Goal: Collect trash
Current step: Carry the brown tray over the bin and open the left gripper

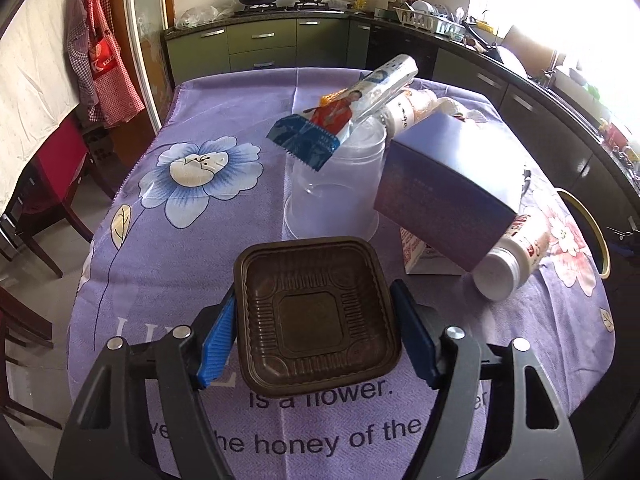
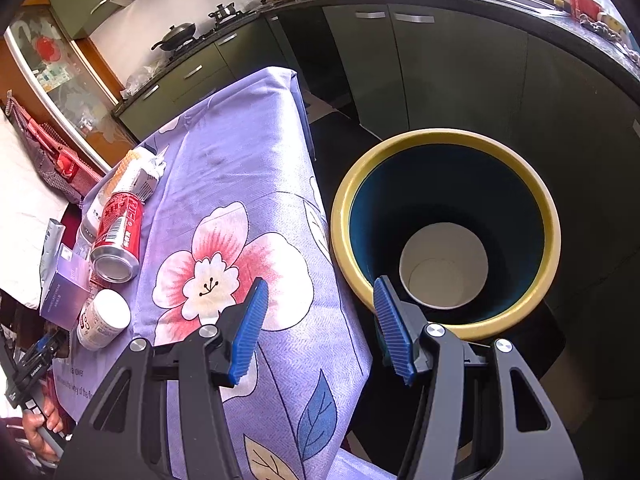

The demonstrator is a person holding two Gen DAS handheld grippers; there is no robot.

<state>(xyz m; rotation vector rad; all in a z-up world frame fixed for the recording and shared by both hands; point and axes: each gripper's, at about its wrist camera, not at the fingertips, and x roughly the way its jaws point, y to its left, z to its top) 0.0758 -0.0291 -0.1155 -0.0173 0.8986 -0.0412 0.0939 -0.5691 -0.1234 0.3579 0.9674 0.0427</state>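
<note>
The left gripper (image 1: 316,336) clamps a brown plastic tray (image 1: 316,316) low in the frame on the purple flowered tablecloth (image 1: 160,240), while the right gripper (image 2: 320,328) gapes empty (kitchen counters behind) beside the yellow-rimmed bin (image 2: 444,232), its base hidden.

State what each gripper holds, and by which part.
Left gripper grips the brown plastic tray by its two opposite side rims. Right gripper holds nothing.
</note>
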